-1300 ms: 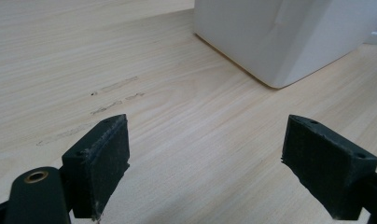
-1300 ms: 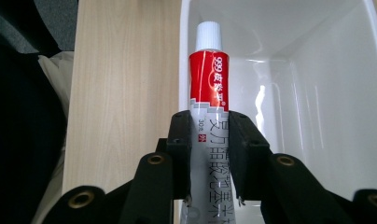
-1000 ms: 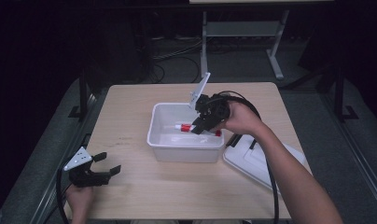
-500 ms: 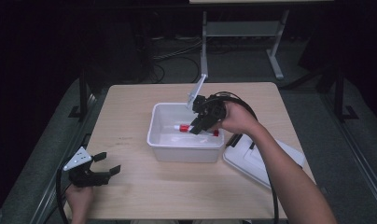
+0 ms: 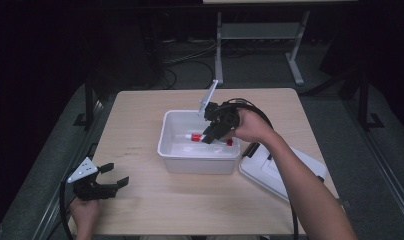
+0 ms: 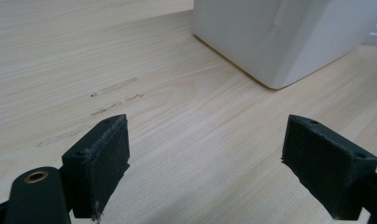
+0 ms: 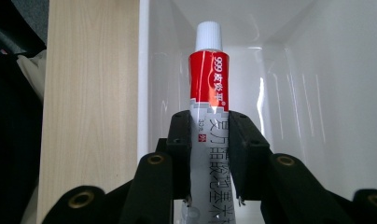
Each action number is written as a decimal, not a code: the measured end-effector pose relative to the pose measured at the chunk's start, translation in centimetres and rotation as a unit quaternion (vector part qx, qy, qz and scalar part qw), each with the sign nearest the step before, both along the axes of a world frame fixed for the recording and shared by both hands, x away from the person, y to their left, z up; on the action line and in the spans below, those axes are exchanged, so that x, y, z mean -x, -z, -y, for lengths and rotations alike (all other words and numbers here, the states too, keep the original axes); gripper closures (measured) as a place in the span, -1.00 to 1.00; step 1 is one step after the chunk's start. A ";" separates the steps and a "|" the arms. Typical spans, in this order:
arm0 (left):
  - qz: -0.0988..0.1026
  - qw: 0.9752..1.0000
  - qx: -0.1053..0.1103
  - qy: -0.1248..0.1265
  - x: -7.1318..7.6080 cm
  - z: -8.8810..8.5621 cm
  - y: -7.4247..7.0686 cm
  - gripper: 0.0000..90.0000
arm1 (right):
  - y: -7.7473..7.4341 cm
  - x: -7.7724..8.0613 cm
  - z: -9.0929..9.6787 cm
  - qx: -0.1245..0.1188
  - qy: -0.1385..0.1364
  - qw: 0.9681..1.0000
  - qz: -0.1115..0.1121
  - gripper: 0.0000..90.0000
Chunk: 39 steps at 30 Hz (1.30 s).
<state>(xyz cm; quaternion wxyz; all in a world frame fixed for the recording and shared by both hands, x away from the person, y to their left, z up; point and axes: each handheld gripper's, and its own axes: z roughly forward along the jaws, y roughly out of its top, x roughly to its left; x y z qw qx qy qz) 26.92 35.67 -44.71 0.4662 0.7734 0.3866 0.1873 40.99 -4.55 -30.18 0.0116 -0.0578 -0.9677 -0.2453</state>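
A red and white ointment tube (image 5: 196, 136) with a white cap sits between the jaws of my right gripper (image 5: 212, 134), inside the white plastic bin (image 5: 162, 142). In the right gripper view the pads (image 7: 179, 140) press on the tube's (image 7: 209, 84) white lower half. Its cap points at the bin's far wall (image 7: 317, 70). Whether the tube touches the bin floor I cannot tell. My left gripper (image 5: 115, 175) rests open at the table's front left, with bare wood between its jaws (image 6: 205, 158) and the bin's corner (image 6: 280, 37) ahead.
The bin's white lid (image 5: 270, 170) lies flat on the table to the right of the bin, under my right forearm. Bare wooden tabletop (image 5: 140, 115) surrounds the bin. Dark floor, cables and a metal stand lie beyond the far edge.
My right hand has edged slightly to the left with the tube still gripped. The left gripper has kept still.
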 end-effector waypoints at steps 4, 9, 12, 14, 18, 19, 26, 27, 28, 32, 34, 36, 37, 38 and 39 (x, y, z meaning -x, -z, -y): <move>0.000 1.000 0.001 -0.001 0.0 0.0 0.0 -0.68 | 0.2 -0.2 -0.1 0.003 0.003 1.000 -0.002 0.59; 0.000 1.000 0.000 0.000 0.0 0.0 0.0 -0.68 | 0.6 -0.4 -0.2 0.005 0.003 1.000 -0.005 0.59; 0.000 1.000 0.001 -0.001 0.0 0.0 0.0 -0.68 | 0.8 -0.6 -0.3 0.004 0.003 1.000 -0.006 0.59; 0.000 1.000 0.001 0.000 0.0 0.0 0.0 -0.68 | 1.0 -0.7 -0.4 0.006 0.004 1.000 -0.008 0.59; 0.001 1.000 0.002 0.000 0.0 0.0 0.0 -0.68 | 1.4 -0.9 -0.5 0.009 0.009 1.000 -0.011 0.59; 0.000 1.000 0.003 -0.001 0.0 0.0 0.0 -0.68 | 1.6 -0.9 -0.5 0.008 0.010 1.000 -0.013 0.59; -0.001 1.000 0.004 0.000 0.0 0.1 0.0 -0.68 | 2.7 -1.1 -0.6 0.008 0.014 1.000 -0.023 0.59; -0.001 1.000 0.004 0.000 0.0 0.2 0.0 -0.68 | 2.9 -1.2 -0.6 0.009 0.013 1.000 -0.023 0.59; 0.000 1.000 0.004 0.000 0.0 0.2 0.0 -0.68 | 3.1 -1.2 -0.6 0.010 0.014 1.000 -0.025 0.59; -0.001 1.000 0.004 0.000 0.0 0.2 0.0 -0.68 | 3.5 -1.3 -0.6 0.013 0.017 0.999 -0.030 0.59; -0.001 1.000 0.004 0.001 0.0 0.1 0.0 -0.68 | 3.7 -1.3 -0.6 0.013 0.018 0.999 -0.032 0.59; 0.000 1.000 0.004 0.000 0.0 0.1 0.0 -0.68 | 3.9 -1.3 -0.6 0.015 0.017 0.999 -0.033 0.59; -0.001 1.000 0.004 0.000 0.0 0.1 0.0 -0.68 | 4.0 -1.3 -0.7 0.016 0.018 0.999 -0.035 0.58; 0.000 1.000 0.004 0.000 0.0 0.1 0.0 -0.68 | 4.1 -1.3 -0.7 0.016 0.019 0.999 -0.036 0.58; 0.000 1.000 0.005 0.000 0.0 0.1 0.0 -0.68 | 4.3 -1.3 -0.7 0.017 0.017 0.999 -0.038 0.58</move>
